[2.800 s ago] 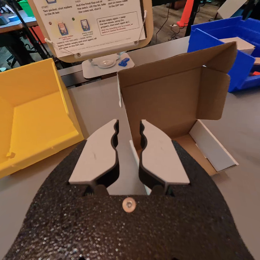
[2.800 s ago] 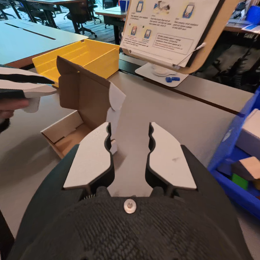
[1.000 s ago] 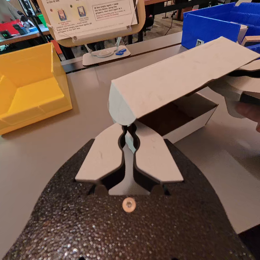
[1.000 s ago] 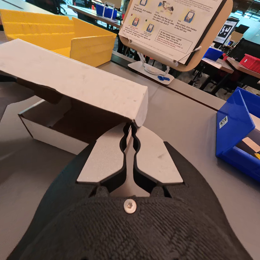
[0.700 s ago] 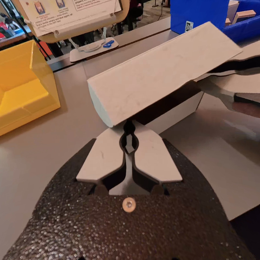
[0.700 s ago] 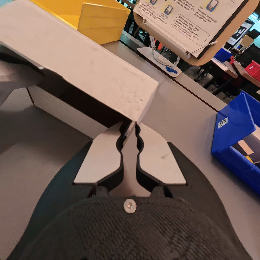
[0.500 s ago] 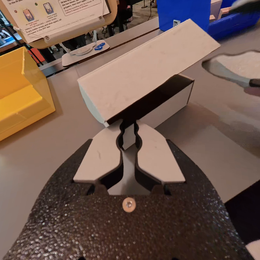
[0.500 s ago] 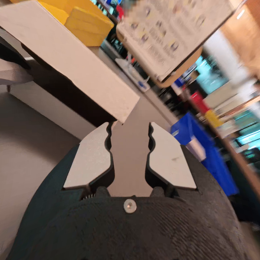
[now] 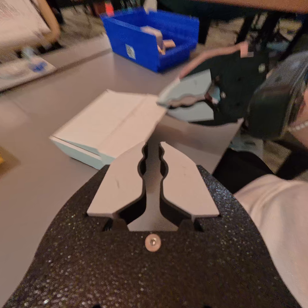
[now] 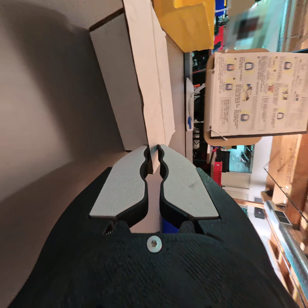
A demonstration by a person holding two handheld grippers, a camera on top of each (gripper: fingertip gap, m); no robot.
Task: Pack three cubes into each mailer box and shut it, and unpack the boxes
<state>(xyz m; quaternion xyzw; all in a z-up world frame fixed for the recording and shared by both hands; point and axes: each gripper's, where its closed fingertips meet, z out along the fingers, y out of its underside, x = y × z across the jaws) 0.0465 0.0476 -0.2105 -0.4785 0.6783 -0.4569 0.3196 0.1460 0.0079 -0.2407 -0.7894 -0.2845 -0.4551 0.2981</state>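
Now we pinch the front flap of the white mailer box [image 9: 110, 123] on the desk [image 9: 38, 175] with the right gripper [image 10: 154, 147], our left gripper [image 9: 153, 145] slightly parted and empty beside it; light, bendy cardboard, best held at the flap's edge.

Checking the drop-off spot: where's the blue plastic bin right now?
In the left wrist view, the blue plastic bin sits on the grey table's far side, behind the white cardboard mailer box.

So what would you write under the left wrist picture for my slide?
Right gripper pinches the corner flap of the white mailer box on the table; left gripper hangs empty beside it.
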